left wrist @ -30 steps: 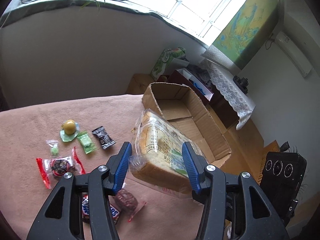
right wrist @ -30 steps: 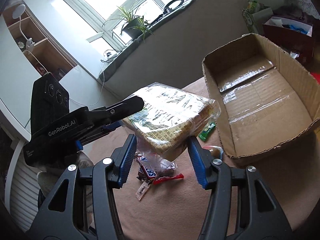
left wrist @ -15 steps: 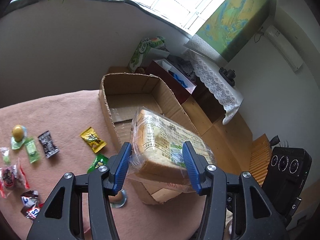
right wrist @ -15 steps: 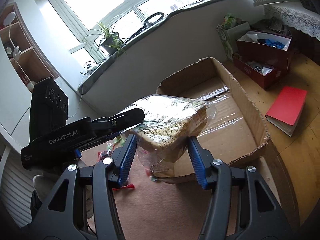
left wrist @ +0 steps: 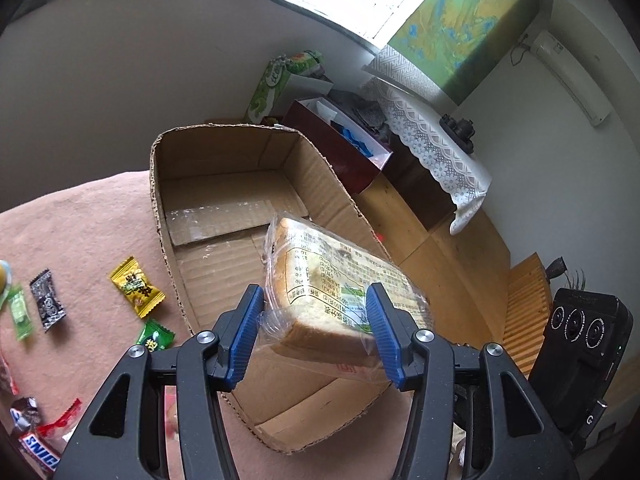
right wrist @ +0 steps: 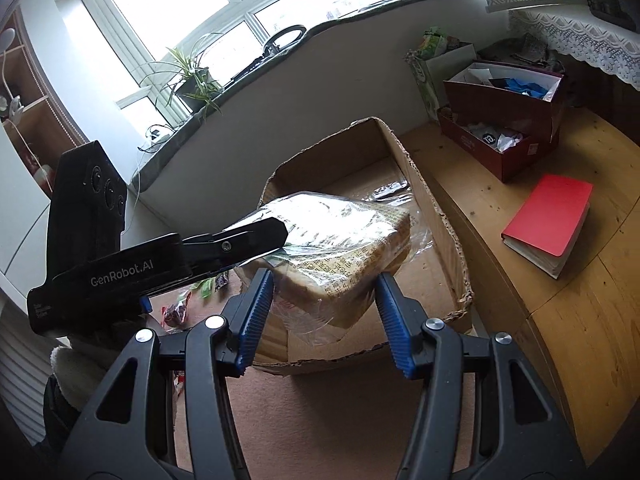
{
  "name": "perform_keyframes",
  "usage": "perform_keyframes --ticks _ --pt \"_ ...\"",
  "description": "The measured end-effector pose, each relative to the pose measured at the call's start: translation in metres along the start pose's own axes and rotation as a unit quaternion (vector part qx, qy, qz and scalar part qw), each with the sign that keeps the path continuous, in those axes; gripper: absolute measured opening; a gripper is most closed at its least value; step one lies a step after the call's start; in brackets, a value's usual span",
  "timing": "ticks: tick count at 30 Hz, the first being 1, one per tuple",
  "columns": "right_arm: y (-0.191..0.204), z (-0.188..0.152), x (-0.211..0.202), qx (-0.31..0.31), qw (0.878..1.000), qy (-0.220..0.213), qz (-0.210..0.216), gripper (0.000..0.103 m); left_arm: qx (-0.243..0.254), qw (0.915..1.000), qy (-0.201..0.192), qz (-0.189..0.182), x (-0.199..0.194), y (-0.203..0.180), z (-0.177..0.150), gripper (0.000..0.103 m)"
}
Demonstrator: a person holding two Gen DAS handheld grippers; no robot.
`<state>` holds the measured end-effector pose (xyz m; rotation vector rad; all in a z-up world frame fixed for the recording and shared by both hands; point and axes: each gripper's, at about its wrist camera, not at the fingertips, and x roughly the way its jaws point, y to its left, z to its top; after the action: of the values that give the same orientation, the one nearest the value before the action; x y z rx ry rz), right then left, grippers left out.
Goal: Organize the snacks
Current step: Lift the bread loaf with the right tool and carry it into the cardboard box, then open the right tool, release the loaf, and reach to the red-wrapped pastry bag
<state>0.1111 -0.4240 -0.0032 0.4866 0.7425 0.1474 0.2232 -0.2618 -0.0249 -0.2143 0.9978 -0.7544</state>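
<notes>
Clear-wrapped sliced bread loaf (left wrist: 340,292) hangs above the near end of the open brown cardboard box (left wrist: 224,216), whose floor lies bare beyond it. Left gripper (left wrist: 316,338) and right gripper (right wrist: 326,318) each pinch one end between half-spread blue pads.
</notes>
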Motion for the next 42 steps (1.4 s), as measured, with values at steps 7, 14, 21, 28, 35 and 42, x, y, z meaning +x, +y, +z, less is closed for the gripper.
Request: perform_keyframes --ticks 7,14,21,28,35,42 --pt "-0.001 0.0 -0.007 -0.002 1.0 -0.016 -0.007 0.058 0.021 0.999 -0.006 0.039 -0.004 -0.001 -0.005 0.049" --pt "0.019 -0.004 -0.015 -0.018 1.0 -0.021 -0.003 0.061 0.013 0.9989 -0.022 0.04 -0.032 0.008 -0.008 0.05" --pt "0.045 -0.014 -0.026 -0.037 0.999 -0.028 0.008 0.069 0.005 0.9973 -0.056 0.047 -0.083 0.021 -0.02 0.05" --pt "0.08 -0.033 -0.031 -0.086 0.996 -0.016 0.021 0.071 -0.017 0.9935 -0.09 0.068 -0.141 0.051 -0.05 0.05" --pt "0.112 -0.058 -0.018 -0.119 0.992 0.024 0.044 0.08 -0.046 0.988 -0.099 0.109 -0.175 0.086 -0.095 0.05" --pt "0.137 -0.076 0.005 -0.127 0.988 0.061 0.067 0.08 -0.071 0.9831 -0.094 0.14 -0.182 0.112 -0.134 0.05"
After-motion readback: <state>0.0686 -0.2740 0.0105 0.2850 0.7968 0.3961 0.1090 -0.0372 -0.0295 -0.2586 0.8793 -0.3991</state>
